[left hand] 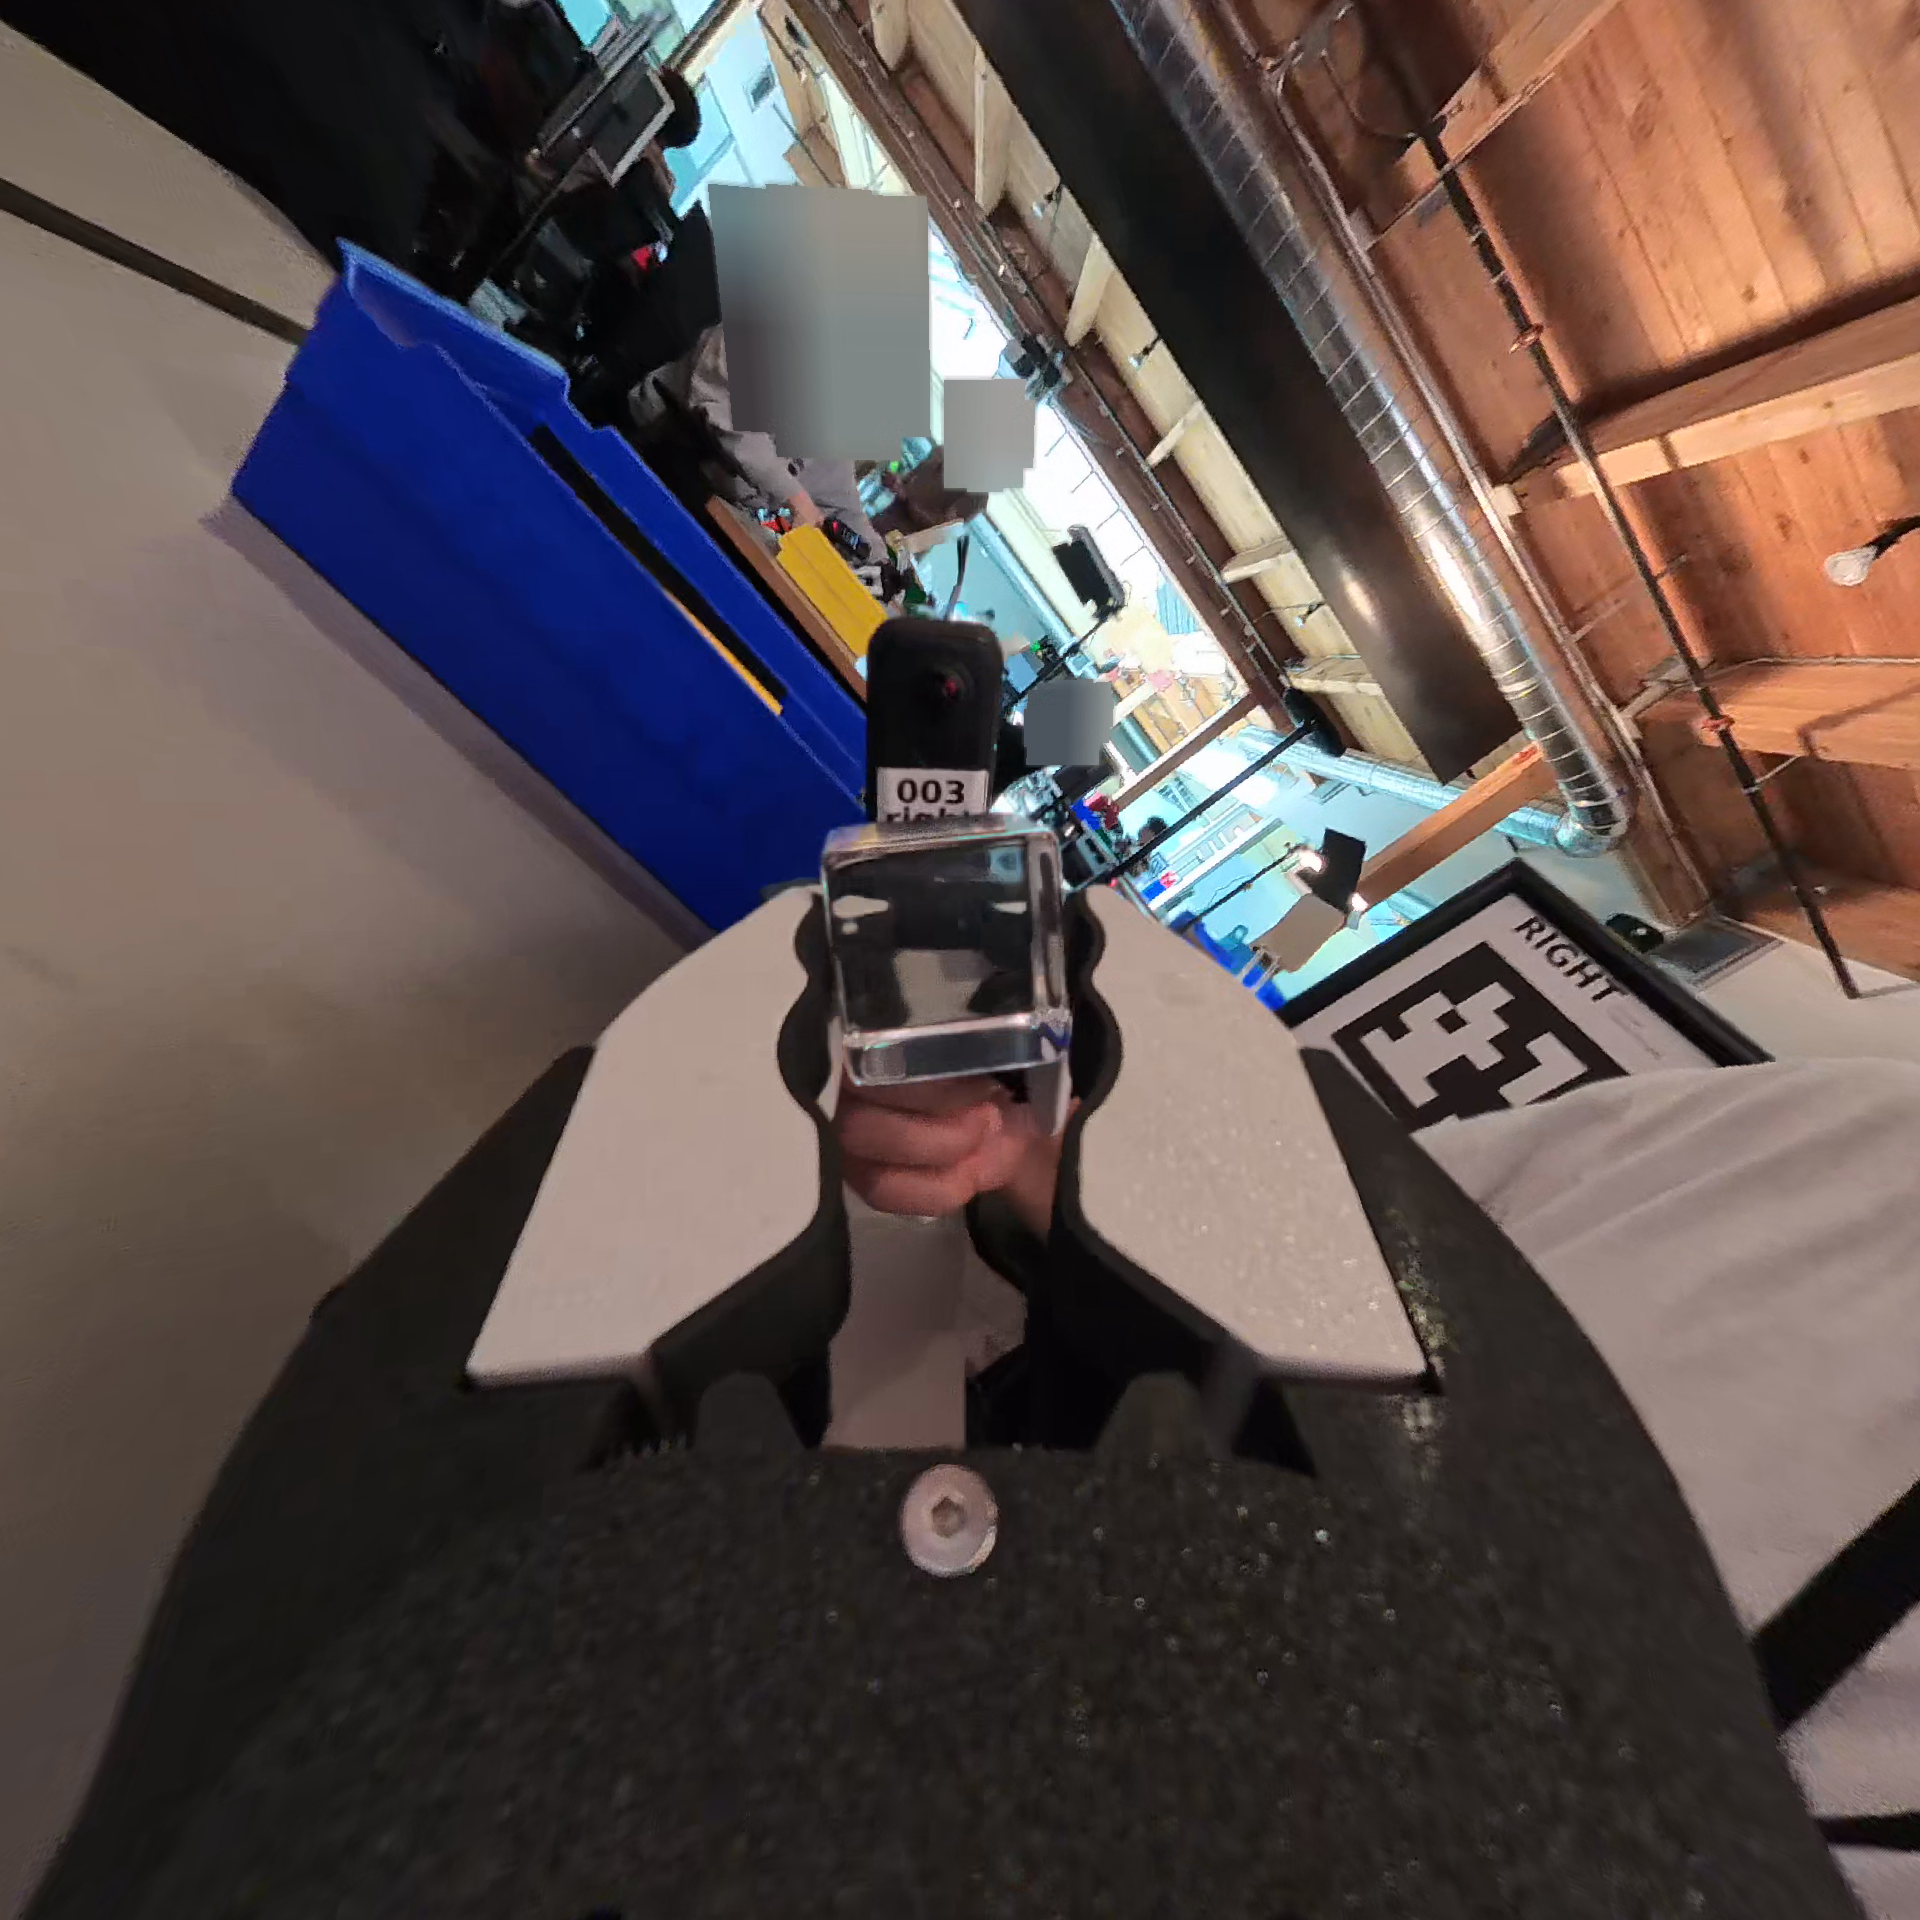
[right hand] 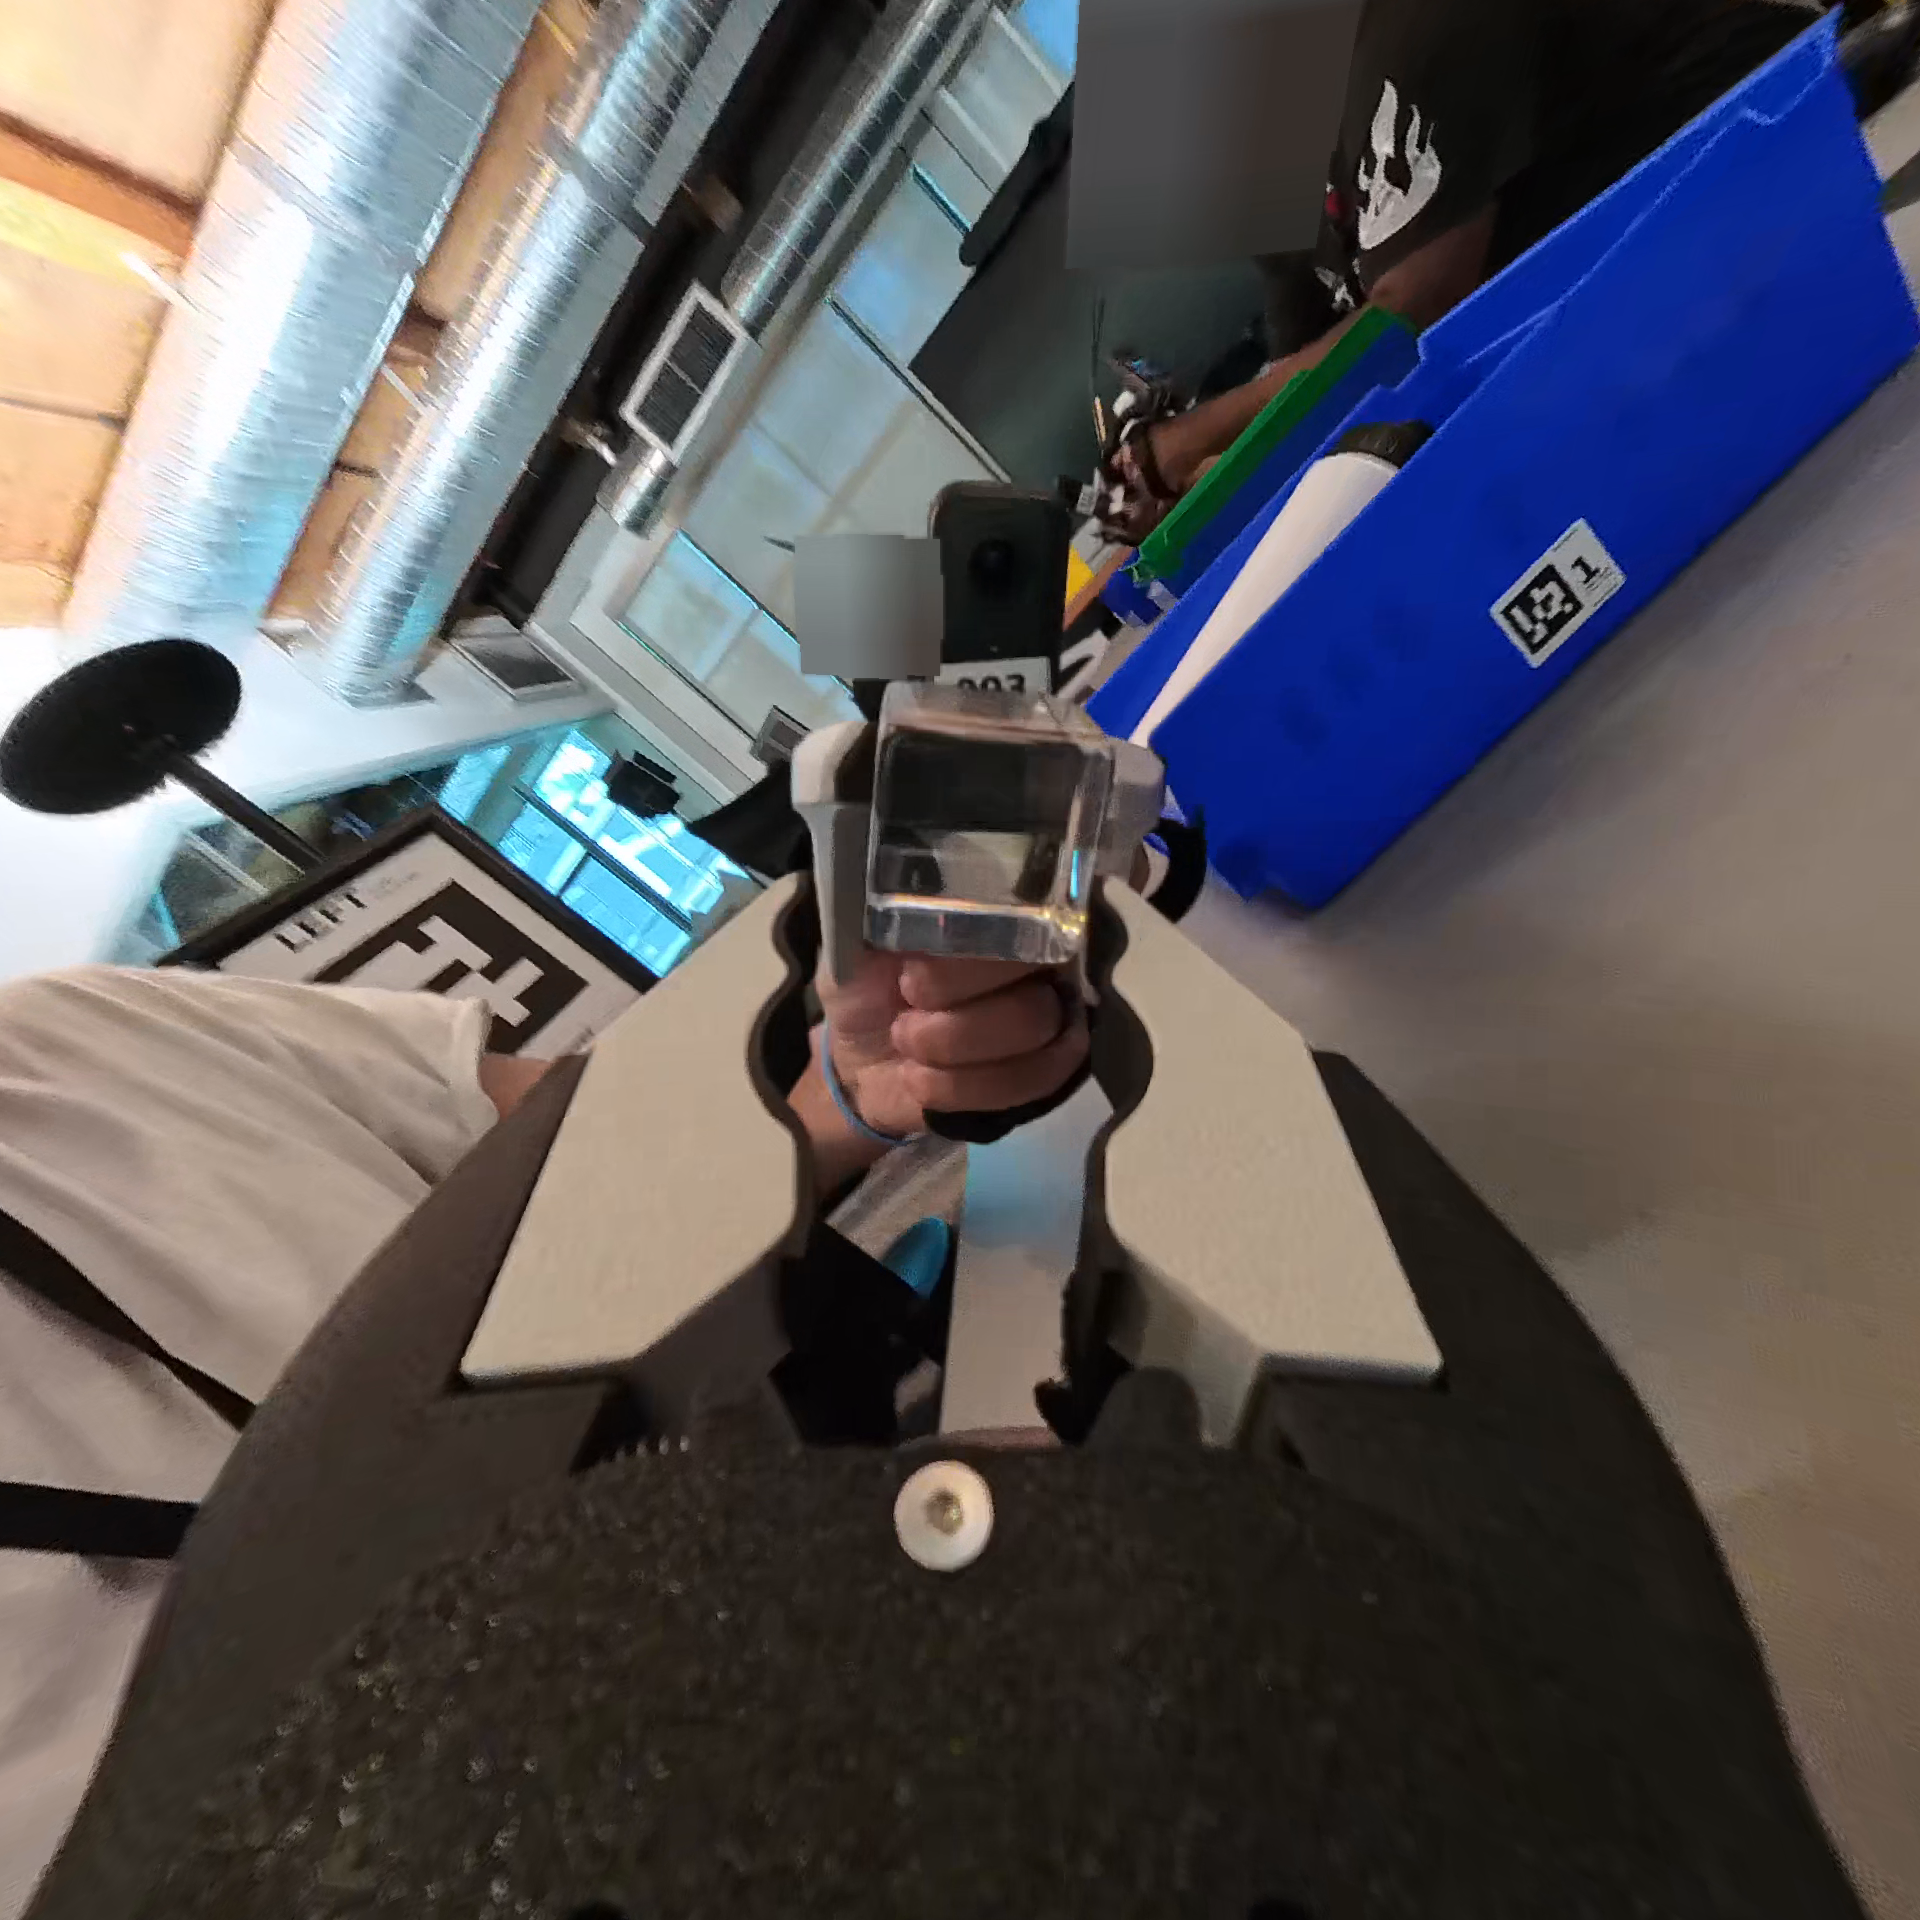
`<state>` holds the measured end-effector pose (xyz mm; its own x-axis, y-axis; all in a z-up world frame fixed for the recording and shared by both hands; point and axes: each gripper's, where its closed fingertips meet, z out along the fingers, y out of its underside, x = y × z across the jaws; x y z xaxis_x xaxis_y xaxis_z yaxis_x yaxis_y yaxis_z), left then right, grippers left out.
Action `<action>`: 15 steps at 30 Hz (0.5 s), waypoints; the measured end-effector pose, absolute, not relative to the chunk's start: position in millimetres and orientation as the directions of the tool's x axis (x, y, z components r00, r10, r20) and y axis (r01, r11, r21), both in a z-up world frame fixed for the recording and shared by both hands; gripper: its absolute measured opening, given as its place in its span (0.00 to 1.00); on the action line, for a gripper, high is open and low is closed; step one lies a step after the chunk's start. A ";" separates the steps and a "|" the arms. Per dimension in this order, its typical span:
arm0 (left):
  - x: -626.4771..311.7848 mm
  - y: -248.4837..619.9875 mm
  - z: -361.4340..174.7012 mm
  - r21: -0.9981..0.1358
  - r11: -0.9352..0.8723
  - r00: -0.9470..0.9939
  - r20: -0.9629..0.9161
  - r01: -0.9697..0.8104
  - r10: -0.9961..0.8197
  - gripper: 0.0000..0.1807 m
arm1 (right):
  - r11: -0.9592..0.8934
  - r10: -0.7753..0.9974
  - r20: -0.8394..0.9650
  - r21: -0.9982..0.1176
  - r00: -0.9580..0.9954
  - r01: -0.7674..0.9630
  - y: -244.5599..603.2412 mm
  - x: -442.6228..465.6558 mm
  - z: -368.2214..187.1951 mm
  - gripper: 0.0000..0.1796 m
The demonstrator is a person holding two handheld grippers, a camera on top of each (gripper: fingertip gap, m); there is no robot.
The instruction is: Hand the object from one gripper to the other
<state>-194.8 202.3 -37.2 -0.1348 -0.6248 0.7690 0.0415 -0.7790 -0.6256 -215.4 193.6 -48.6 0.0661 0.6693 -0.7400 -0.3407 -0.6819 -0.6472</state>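
Note:
A clear cube (left hand: 940,956) sits between the fingertips of my left gripper (left hand: 943,935), which is shut on it. In the right wrist view the left gripper's pale fingers (right hand: 823,774) clamp the cube (right hand: 982,842) from both sides. My right gripper (right hand: 951,920) faces the left one head-on. Its tips flank only the cube's near lower part, with a small gap on the left side, so it looks open. The right gripper's black camera (left hand: 935,707) shows just behind the cube. A hand (right hand: 935,1029) holds the left gripper's handle.
A blue bin (left hand: 540,582) stands on the pale table (left hand: 208,935), also in the right wrist view (right hand: 1538,582), with a white roll (right hand: 1278,561) inside. Framed marker boards (left hand: 1496,1018) (right hand: 447,956) stand behind. A person in a black shirt (right hand: 1434,156) stands past the bin.

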 end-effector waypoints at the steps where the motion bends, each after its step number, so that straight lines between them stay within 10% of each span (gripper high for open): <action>1: -193.3 200.4 -39.9 -0.626 -0.779 -0.139 0.769 0.035 -0.624 0.23 | -0.694 0.651 -0.757 -0.624 0.056 -0.359 193.8 -214.5 -50.4 0.27; 10: -191.4 198.0 -64.7 -0.698 -0.716 -0.057 0.716 -0.021 -0.696 0.32 | -0.634 0.667 -0.698 -0.715 0.261 -0.293 196.4 -198.4 -76.5 0.22; 15: -227.3 219.2 -93.7 -0.795 -0.599 0.253 0.563 -0.092 -0.787 0.39 | -0.364 0.655 -0.235 -0.931 0.718 0.027 215.1 -154.8 -97.4 0.22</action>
<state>-227.3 219.2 -93.7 0.2525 -0.7867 0.5633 -0.0925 -0.5991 -0.7953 -154.8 215.1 -97.4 0.7181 0.6550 -0.2353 0.0271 -0.3641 -0.9310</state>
